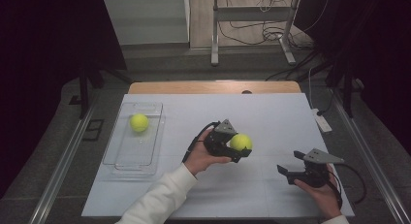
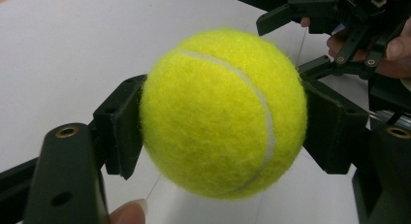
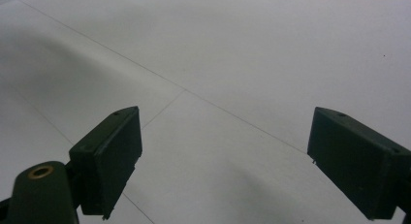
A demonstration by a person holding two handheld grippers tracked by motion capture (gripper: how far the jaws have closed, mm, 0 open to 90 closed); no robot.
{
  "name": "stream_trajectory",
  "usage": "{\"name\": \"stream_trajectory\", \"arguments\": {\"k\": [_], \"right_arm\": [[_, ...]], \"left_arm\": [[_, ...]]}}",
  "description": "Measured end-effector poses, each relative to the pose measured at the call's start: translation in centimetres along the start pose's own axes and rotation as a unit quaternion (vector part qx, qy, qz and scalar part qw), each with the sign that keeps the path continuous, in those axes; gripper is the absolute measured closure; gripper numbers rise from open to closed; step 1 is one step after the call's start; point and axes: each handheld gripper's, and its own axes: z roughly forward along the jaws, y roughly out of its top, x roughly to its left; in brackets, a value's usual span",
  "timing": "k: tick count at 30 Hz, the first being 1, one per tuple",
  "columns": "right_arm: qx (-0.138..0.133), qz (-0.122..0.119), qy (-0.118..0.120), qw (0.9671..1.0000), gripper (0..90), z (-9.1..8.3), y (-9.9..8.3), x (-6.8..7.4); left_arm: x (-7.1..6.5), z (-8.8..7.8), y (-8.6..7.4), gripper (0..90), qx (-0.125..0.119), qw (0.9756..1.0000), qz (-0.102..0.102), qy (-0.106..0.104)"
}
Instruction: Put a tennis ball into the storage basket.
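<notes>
Currently clamped on a tennis ball (image 2: pixel 223 112) between both black pads (image 2: pixel 121 132): left gripper (image 1: pixel 236 145), held above the white table sheet (image 1: pixel 271 117) near its middle, ball seized across its widest part and bulging out above and below the pads. Seen from the high view, ball (image 1: pixel 241 141) at the front end of this gripper, clear of the sheet, with the grey three-cornered plate (image 1: pixel 226 127) just behind it and the left hand (image 1: pixel 203 156) wrapped round the body from below. A fingertip (image 2: pixel 128 213) visible under the jaws in the left gripper view. Off to the ball's far side, well apart: right gripper (image 1: pixel 287 170), jaws spread wide with nothing between them, bare sheet (image 3: pixel 218 64) visible through the gap in the right gripper view; body resting in the right hand (image 1: pixel 322 192) low over the near right part of the sheet. In the left gripper view, same gripper (image 2: pixel 310 30) beyond the ball, upper right. On the opposite side of the left gripper, well apart: clear plastic tray (image 1: pixel 127 158) at the sheet's left edge, with a second tennis ball (image 1: pixel 139 122) lying in its far end.
</notes>
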Motion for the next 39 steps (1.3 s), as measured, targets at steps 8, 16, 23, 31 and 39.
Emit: {"name": "stream_trajectory", "arguments": {"k": [8, 16, 23, 31, 39], "right_arm": [[-0.002, 0.001, 0.001, 1.0000, 12.5, 0.0, 0.0, 0.0], [-0.002, 0.001, 0.001, 1.0000, 12.6, -0.1, 0.0, 0.0], [0.000, 0.000, 0.000, 1.0000, 12.5, 0.0, 0.0, 0.0], [0.000, -0.002, 0.000, 1.0000, 12.5, 0.0, 0.0, 0.0], [0.000, -0.002, 0.000, 1.0000, 12.5, 0.0, 0.0, 0.0]], "left_arm": [[0.3, -0.8, 0.0, 26.7, -0.005, 1.0000, -0.003, 0.008], [0.6, -1.8, 0.0, 26.7, -0.013, 0.9998, -0.003, 0.016], [1.1, -2.7, -0.1, 26.7, -0.021, 0.9995, -0.008, 0.023], [1.5, -3.6, -0.1, 26.7, -0.029, 0.9991, -0.014, 0.028], [1.8, -4.1, -0.1, 26.7, -0.034, 0.9988, -0.017, 0.031]]}}
